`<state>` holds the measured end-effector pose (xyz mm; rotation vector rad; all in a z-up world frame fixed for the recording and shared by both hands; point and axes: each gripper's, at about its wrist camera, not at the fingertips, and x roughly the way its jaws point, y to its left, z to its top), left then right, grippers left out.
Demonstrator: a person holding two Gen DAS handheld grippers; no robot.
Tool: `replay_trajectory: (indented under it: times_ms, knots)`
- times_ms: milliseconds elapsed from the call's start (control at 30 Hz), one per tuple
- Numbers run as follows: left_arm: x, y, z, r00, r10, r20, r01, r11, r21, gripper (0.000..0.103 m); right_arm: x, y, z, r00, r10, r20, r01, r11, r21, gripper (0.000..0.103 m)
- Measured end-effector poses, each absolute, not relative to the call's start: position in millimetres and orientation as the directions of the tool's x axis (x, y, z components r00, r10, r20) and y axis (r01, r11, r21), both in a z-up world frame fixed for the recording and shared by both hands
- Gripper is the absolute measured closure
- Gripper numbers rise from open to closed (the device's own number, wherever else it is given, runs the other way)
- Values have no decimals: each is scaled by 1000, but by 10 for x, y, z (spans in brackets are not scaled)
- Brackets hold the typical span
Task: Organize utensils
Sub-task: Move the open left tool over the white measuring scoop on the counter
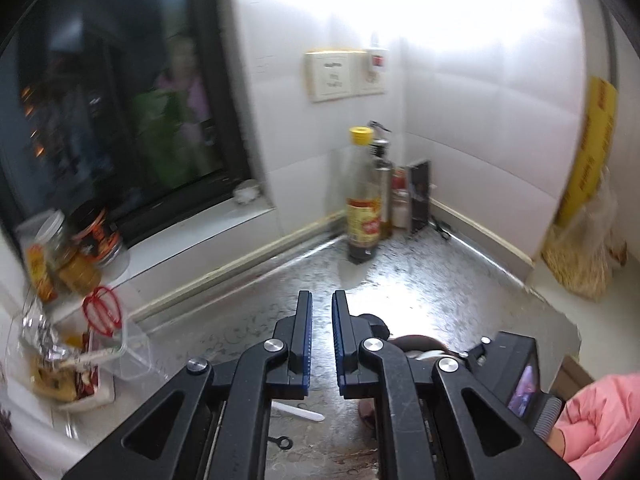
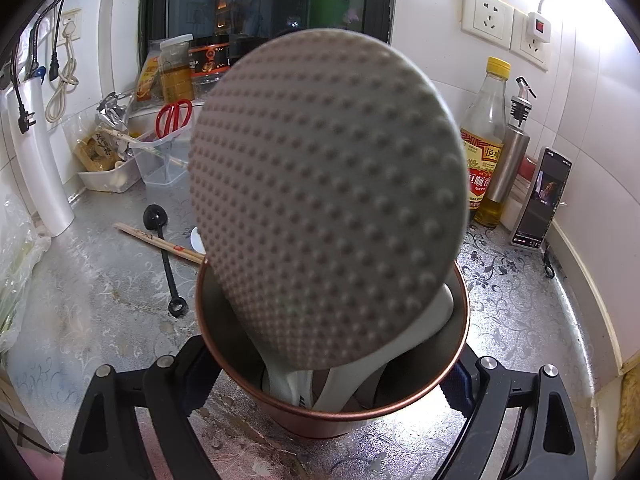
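The right gripper (image 2: 326,396) clamps the copper-rimmed cup (image 2: 332,408), one finger on each side of its wall, holding it upright on the counter (image 2: 100,312) near the front edge. A white rice paddle (image 2: 328,200) already stands in the cup, its handle down and its dimpled blade up and tilted toward the camera, so its long axis runs near vertical. The left gripper (image 1: 322,344) is nearly closed with nothing between its blue pads, hovering over bare counter in front of the corner bottles (image 1: 362,196).

By the look of it, the sorting is partway done: a black spoon (image 2: 164,252) and a pair of chopsticks (image 2: 160,242) still lie loose toward the counter's left side. The spoon lies lengthwise front to back, bowl toward the wall; the chopsticks cross it at a slant. The next move likely calls for the left gripper to open and take one by its shaft.
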<state>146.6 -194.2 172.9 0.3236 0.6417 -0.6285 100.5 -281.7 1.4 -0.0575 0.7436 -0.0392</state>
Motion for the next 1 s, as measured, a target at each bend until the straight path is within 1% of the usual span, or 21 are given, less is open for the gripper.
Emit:
replay_trajectory:
  times_ms: [67,100,133,267,367,433,500,733,900,1000]
  knots:
    - [1543,-1793,1737,642,-424,-640,592,803,62,82,1005,-2817,14,735,-56,-675,15,998,-66,11]
    - [1582,-1708,1736,650,-414,-638,568,822,46,74,1004,-2817,14,735,-56,-675,15,998,-67,11]
    - [1616,-1630,1730,656,-405,-637,546,837,31,70,1002,-2817,14,735,-56,-675,15,998,-67,11]
    - [1741,-1323,1657,672,-362,-646,457,889,-23,70,1001,-2817,14,734,-58,-676,20,998,-64,11]
    - [1836,-1056,1543,672,-314,-671,370,927,-62,68,1000,-2819,14,734,-58,-676,20,998,-64,11]
    - [1884,-880,1448,665,-280,-692,311,947,-84,60,999,-2818,15,734,-58,-676,20,998,-64,11]
    - [1928,-656,1324,654,-236,-719,234,967,-104,57,1001,-2818,16,735,-60,-676,20,998,-66,11]
    - [1970,-41,870,579,-130,-805,15,989,-148,56,996,-2808,24,735,-61,-675,21,998,-67,11]
    - [1938,238,508,496,-106,-862,-90,981,-172,56,994,-2810,24,735,-61,-675,21,998,-67,11]
    - [1958,246,333,451,-130,-883,-108,974,-199,55,996,-2809,36,737,-58,-674,21,998,-63,11]
